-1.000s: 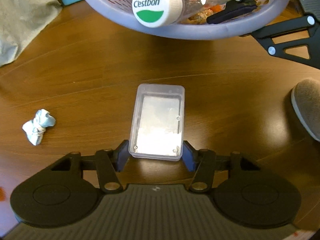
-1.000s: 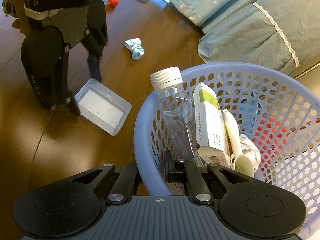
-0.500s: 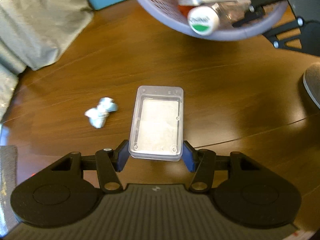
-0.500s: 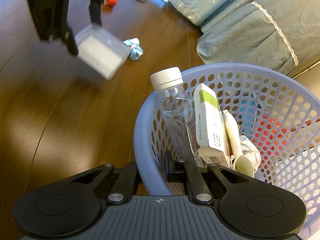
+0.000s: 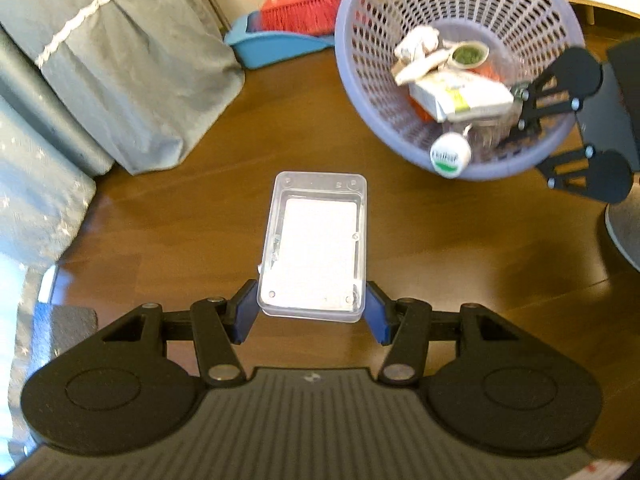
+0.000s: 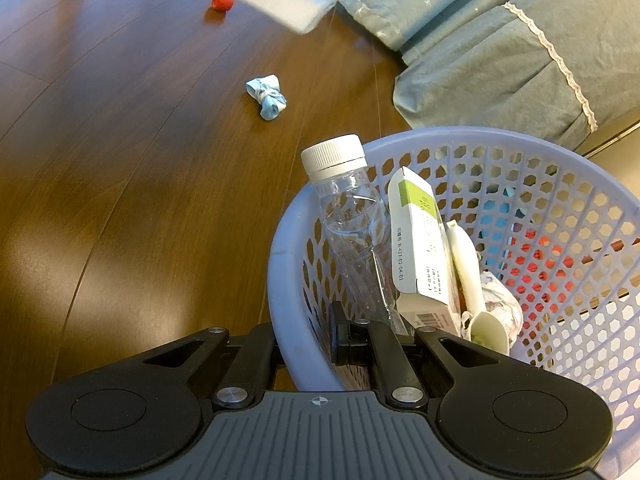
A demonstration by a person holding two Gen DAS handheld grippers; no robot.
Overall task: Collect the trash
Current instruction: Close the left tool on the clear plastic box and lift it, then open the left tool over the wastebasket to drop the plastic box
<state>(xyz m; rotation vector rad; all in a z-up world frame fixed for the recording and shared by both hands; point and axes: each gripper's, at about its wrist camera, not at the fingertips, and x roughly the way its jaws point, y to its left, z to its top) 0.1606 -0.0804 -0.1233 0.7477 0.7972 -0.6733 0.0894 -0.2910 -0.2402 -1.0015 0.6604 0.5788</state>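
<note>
Trash already fills much of the lavender basket, the biggest task item in view, which sits tilted on the wooden floor because the right claw is clenched on its near rim, one finger inside and one outside, seemingly to tip the mouth open for the next drop. Inside lean a clear capped bottle, a white carton, a pale spoon-like piece and crumpled paper, all resting against the low side. Next in size, the clear plastic box is gripped across its near end between the blue pads of the left claw, clear of the floor with its length pointing toward the basket; I judge it is being carried there. Holding it by the short end leaves the far end free to clear the rim. Smaller pieces remain on the floor: a knotted blue-white wad and, farther off, a red cap.
</note>
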